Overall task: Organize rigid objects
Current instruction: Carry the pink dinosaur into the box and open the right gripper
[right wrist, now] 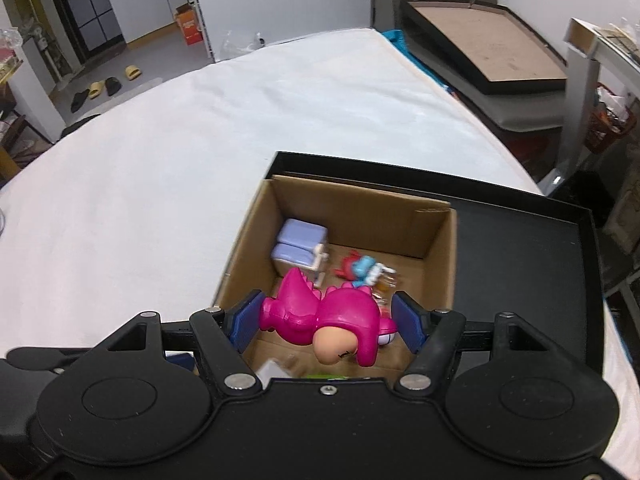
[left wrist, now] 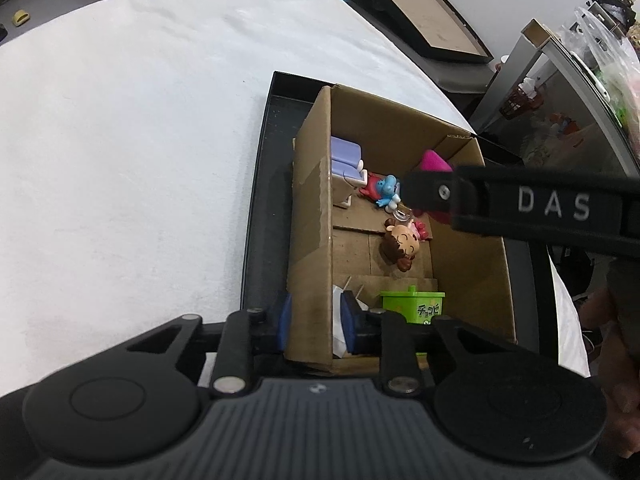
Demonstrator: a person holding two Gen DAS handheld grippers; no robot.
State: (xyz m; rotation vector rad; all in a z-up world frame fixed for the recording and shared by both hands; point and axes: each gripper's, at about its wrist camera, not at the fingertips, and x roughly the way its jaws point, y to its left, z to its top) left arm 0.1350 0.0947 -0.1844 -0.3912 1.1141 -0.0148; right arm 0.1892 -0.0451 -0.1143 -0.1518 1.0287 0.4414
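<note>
The pink dinosaur toy [right wrist: 320, 320] is hanging over the cardboard box [right wrist: 440, 248], pinched end to end between the blue pads of the right tongs [right wrist: 324, 324], nose tipped down toward six o'clock. The box is sitting in a black tray [right wrist: 520, 264] on the white-covered bench [right wrist: 200, 140], already holding a lilac block [right wrist: 300, 240] at ten o'clock, a blue and red figure [right wrist: 360, 268] near centre, a brown-haired doll [left wrist: 402, 242] and a green carton [left wrist: 412, 306] toward six. The left tongs [left wrist: 316, 322] are straddling the near-left box wall [left wrist: 310, 240], pads narrowly spread either side, seemingly steadying it, though real pressure is hard to read. The risk now: letting go from this height, the dinosaur could be bouncing off the doll or clipping the rim, and a loose wall grip could be letting the box skid.
</note>
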